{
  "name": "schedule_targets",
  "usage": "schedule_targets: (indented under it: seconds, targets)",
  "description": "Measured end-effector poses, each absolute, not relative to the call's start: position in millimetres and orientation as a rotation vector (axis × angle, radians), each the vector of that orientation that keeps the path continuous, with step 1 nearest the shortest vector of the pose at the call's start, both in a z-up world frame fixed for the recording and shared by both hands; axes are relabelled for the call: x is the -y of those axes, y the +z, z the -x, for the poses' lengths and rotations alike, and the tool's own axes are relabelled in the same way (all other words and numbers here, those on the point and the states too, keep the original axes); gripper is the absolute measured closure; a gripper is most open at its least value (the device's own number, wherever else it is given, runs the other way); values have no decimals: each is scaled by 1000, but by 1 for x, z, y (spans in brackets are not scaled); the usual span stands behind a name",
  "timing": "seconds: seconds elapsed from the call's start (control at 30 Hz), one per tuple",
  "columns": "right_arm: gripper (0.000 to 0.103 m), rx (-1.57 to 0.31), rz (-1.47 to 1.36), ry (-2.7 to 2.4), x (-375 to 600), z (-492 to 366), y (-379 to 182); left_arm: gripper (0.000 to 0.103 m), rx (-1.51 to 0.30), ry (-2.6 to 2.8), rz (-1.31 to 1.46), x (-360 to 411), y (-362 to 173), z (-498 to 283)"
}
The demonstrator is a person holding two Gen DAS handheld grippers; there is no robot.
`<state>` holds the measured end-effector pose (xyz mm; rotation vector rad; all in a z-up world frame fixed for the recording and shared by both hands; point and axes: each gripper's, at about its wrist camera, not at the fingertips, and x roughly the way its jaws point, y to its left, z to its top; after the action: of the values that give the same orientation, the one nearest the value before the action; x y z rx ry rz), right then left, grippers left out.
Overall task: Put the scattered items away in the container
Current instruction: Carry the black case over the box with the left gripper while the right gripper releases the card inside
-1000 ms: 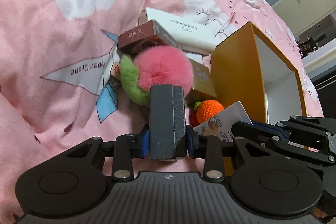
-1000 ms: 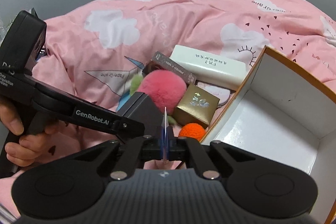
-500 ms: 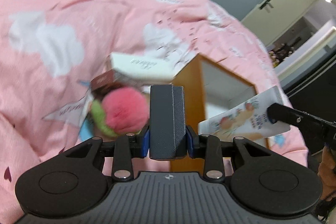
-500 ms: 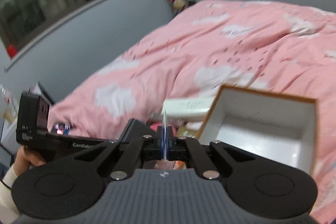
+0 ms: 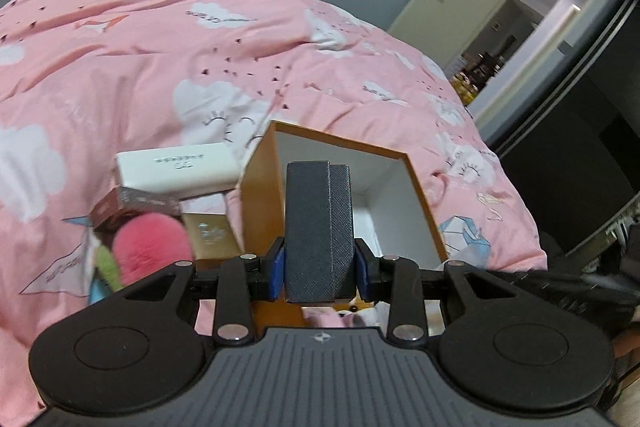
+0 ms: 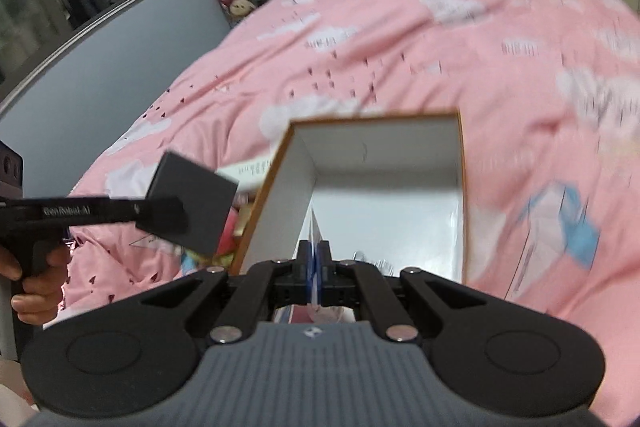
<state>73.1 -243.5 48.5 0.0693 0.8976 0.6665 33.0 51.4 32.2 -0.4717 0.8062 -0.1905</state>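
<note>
On the left of the left wrist view, scattered items lie in a heap on the pink bed (image 5: 168, 39): a pink pompom (image 5: 150, 247) with a green bit beside it, a gold box (image 5: 210, 235) touching the pompom's right side, a brown box (image 5: 132, 201) behind them, and a white box (image 5: 176, 169) resting on top at the back. Just right of this heap stands the container (image 5: 256, 203), an orange carton with a white inside, its open top facing the camera. The left tool (image 5: 319, 263) is pinching a dark grey case (image 5: 318, 227), upright, in front of the container's opening. In the right wrist view the same case (image 6: 192, 199) shows at the left, beside the container (image 6: 276, 195). The right tool (image 6: 315, 275) is pressed onto a thin flat pack (image 6: 314, 231) seen edge-on, pointing into the container's white interior
</note>
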Motion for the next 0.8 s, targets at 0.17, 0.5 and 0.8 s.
schedule_targets:
  seconds: [0.17,0.5,0.8]
  targets:
    - [101,-964,-149,667,249,-73,25,64,-822,-216,448,-41,31,-39]
    - [97,-1082,-330,685,255,-85,-7,64,-847,-227,425,-31,27,-45]
    - [101,-1120,-240,639,245,-88,-23,64,-873,-311,364,-12,27,-51]
